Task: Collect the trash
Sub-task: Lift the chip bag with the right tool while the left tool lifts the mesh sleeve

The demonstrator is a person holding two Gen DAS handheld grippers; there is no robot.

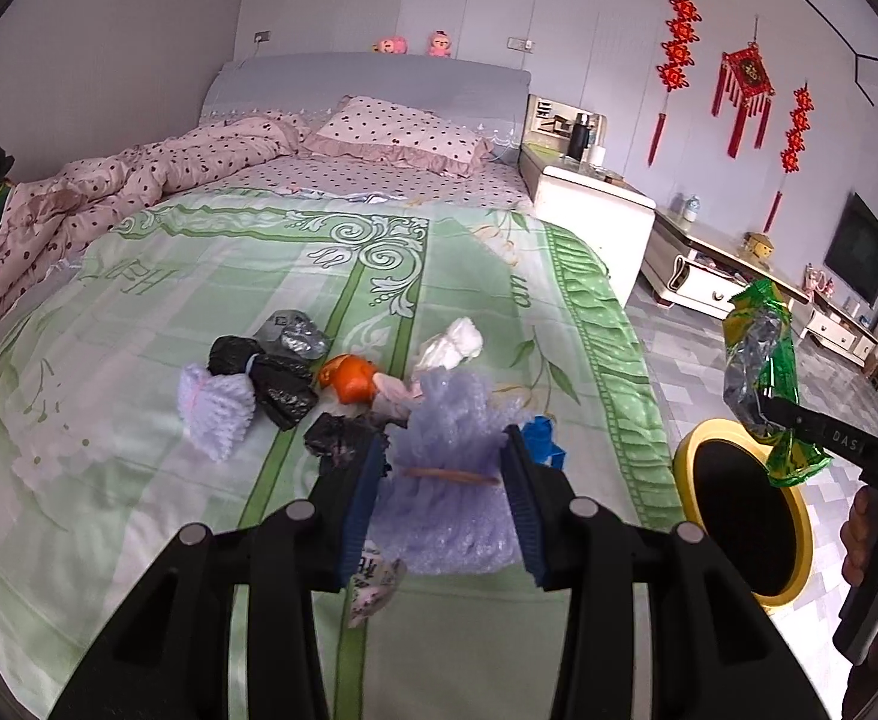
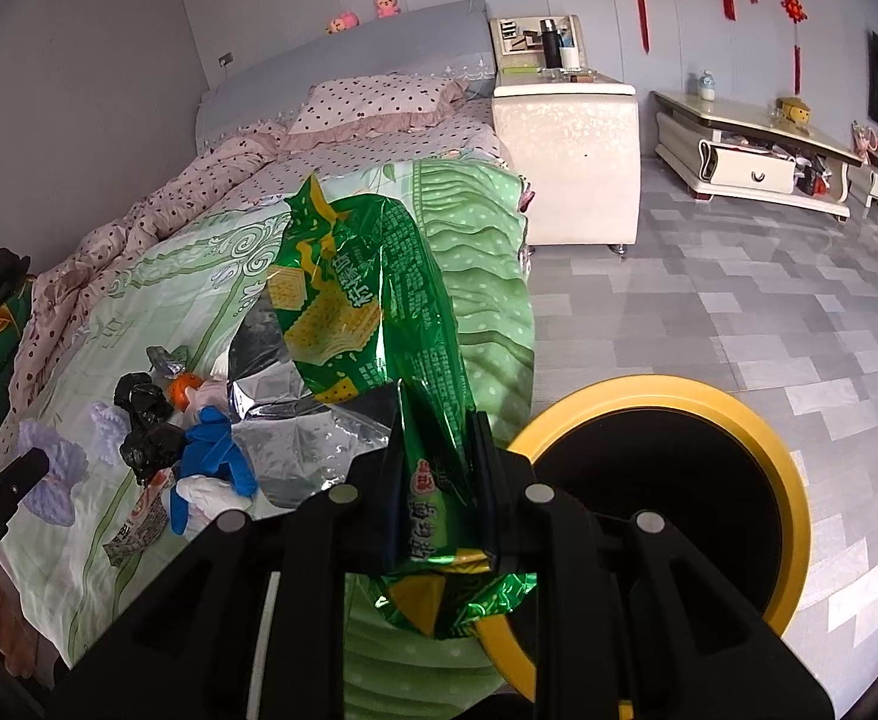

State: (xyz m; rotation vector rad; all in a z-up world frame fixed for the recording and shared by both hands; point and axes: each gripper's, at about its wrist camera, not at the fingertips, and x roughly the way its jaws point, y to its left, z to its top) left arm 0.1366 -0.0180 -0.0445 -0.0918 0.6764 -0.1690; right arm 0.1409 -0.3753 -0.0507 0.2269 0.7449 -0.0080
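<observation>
My left gripper [image 1: 445, 441] is shut on a purple foam net bundle [image 1: 448, 402] tied with a rubber band, held above the green bedspread [image 1: 199, 276]. On the bed behind it lie black bags [image 1: 271, 378], an orange peel [image 1: 352, 378], a white tissue [image 1: 451, 342], a silver wrapper [image 1: 295, 333], a pale foam net [image 1: 214, 408] and a blue glove [image 2: 214, 441]. My right gripper [image 2: 436, 414] is shut on a crumpled green snack wrapper [image 2: 367, 300], beside the bed's edge and just left of a yellow-rimmed bin [image 2: 793, 468]. The left wrist view shows that wrapper [image 1: 763, 360] above the bin [image 1: 694, 438].
The bin stands on the grey tiled floor [image 2: 769, 300] close to the bed's right side. A white nightstand [image 2: 565, 150] is at the head of the bed, a low TV cabinet [image 2: 751, 138] along the far wall. A pink quilt [image 1: 79, 198] is heaped at the left.
</observation>
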